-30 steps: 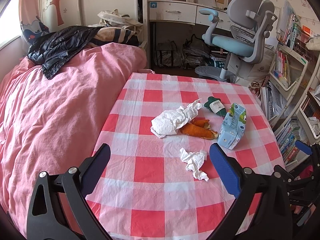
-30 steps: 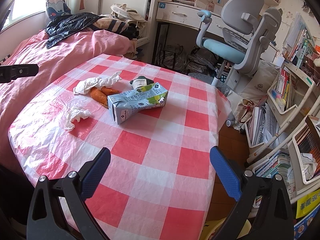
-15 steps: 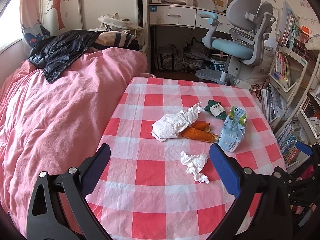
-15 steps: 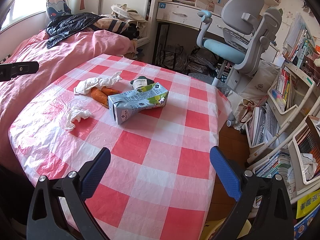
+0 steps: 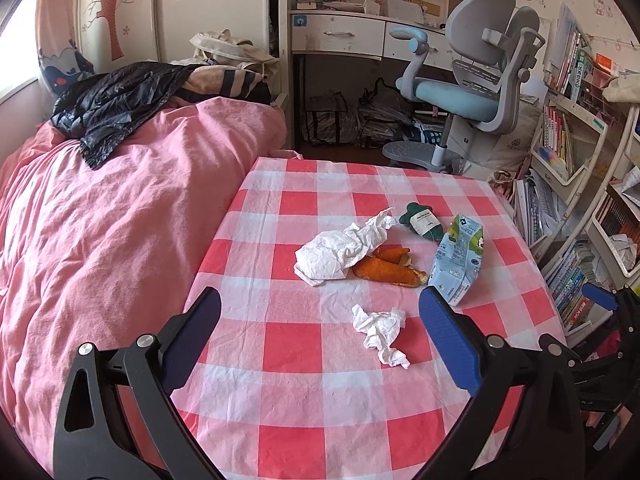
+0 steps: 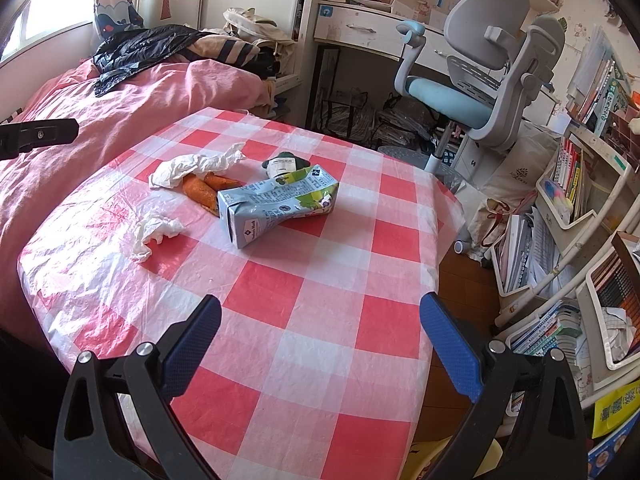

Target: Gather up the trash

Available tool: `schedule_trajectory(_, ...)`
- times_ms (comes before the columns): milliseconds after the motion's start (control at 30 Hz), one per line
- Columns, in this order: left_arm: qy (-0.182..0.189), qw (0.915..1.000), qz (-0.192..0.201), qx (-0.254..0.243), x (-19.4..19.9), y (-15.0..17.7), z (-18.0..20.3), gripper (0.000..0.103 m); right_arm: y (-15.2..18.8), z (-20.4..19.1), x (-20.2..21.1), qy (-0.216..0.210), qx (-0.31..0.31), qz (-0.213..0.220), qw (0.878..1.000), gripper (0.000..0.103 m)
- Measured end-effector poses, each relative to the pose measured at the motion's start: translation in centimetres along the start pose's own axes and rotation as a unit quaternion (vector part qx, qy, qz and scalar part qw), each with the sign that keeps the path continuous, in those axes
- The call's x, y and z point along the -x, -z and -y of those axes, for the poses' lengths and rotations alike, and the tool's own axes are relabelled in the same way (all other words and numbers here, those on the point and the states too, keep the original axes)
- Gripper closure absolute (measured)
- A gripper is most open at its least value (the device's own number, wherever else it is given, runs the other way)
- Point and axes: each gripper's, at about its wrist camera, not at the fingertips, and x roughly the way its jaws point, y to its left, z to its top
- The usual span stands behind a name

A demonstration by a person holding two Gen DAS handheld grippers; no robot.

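Observation:
Trash lies on a red-and-white checked table (image 5: pixel 292 344) (image 6: pixel 320 320): a crushed blue carton (image 5: pixel 458 266) (image 6: pixel 276 204), orange peel (image 5: pixel 384 268) (image 6: pixel 200 190), a large white tissue (image 5: pixel 340 248) (image 6: pixel 192 166), a small crumpled tissue (image 5: pixel 380 330) (image 6: pixel 154 232) and a dark green wrapper (image 5: pixel 422 222) (image 6: pixel 284 164). My left gripper (image 5: pixel 320 322) is open above the near table edge, just short of the small tissue. My right gripper (image 6: pixel 320 322) is open and empty over the near right part of the table, well short of the carton.
A bed with a pink cover (image 5: pixel 100 220) runs along the table's left side, a black jacket (image 5: pixel 112 108) on it. A grey-blue office chair (image 5: pixel 472 92) and a desk stand behind. Bookshelves (image 6: pixel 580 208) crowd the right side, with floor between them and the table.
The left gripper has drawn back and risen a little, so the trash sits slightly lower and farther in its view. The right gripper has barely moved. Both stay open.

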Motion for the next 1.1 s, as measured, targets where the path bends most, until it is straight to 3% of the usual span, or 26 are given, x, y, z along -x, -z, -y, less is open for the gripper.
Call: schedule_trajectory(1100, -0.003, 0.9998, -0.018, -0.001, -0.83, 0.13, -0.28, 0.007, -0.13, -0.74, -0.07, -0.005, 0.006, -0.001, 1.000, 0.008)
